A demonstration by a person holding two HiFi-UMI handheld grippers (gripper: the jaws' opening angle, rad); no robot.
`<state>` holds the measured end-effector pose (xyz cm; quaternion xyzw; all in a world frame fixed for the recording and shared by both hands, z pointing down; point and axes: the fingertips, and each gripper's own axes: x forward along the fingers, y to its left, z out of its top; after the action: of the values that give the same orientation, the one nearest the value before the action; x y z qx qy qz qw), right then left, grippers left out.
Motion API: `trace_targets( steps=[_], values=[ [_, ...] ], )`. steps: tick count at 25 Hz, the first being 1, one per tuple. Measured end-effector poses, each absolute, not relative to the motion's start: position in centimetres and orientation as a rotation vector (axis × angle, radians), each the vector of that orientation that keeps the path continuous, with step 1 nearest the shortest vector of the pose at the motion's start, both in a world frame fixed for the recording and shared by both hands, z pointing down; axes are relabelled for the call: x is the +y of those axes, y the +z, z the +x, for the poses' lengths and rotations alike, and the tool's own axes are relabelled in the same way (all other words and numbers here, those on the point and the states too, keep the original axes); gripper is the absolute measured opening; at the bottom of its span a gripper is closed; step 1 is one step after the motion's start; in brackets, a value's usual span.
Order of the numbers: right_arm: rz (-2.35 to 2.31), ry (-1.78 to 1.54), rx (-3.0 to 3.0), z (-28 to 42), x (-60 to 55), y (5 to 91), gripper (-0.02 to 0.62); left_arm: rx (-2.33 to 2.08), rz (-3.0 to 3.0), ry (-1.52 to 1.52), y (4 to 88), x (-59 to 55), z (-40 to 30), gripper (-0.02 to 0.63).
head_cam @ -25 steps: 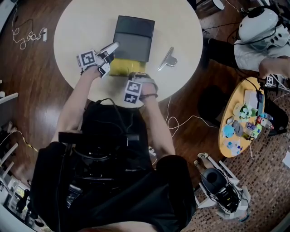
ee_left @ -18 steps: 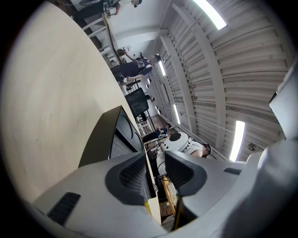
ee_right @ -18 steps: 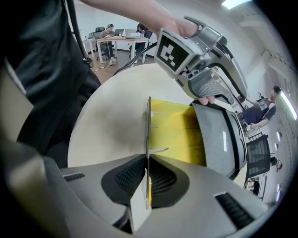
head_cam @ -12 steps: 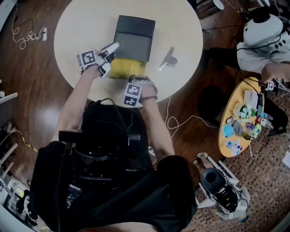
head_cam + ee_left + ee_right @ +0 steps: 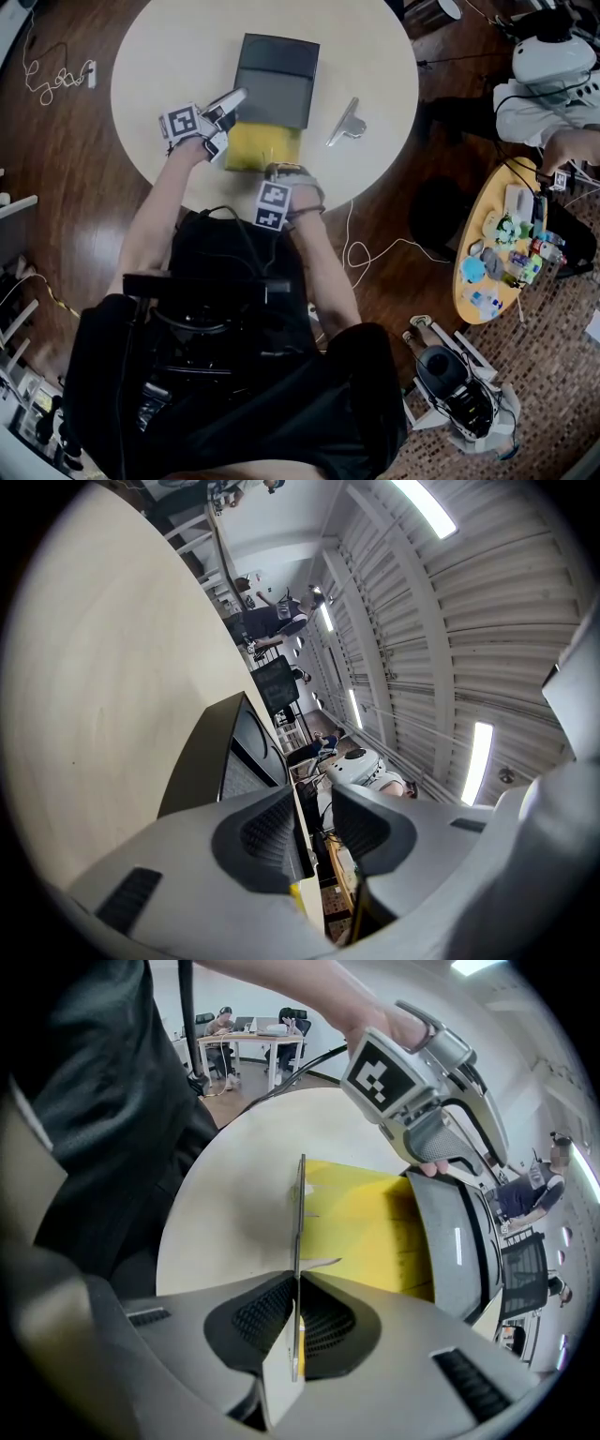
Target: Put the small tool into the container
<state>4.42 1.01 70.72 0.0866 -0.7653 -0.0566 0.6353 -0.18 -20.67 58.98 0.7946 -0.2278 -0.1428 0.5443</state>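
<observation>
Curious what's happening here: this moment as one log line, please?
left gripper: jaws astride grey container edge | right gripper: shut on yellow drawer front | drawer partly out | small tool: on table, untouched

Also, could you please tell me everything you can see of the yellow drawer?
The yellow drawer is a shallow, flat tray, plastic or card by its look. It stands partway out of the dark grey container toward the person and lies level on the round table. No item shows inside it. The right hand-held gripper pinches its thin front wall from above.
</observation>
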Motion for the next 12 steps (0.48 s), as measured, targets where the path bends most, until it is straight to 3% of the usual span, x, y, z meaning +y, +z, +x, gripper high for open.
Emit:
trace_targets(
  steps=[12],
  values=[
    [0.163, -0.111, -1.753, 4.0, 4.1, 70.7, 0.025, -0.535, 1.901, -0.340, 58.9, -20.9, -0.1, 0.123]
  ],
)
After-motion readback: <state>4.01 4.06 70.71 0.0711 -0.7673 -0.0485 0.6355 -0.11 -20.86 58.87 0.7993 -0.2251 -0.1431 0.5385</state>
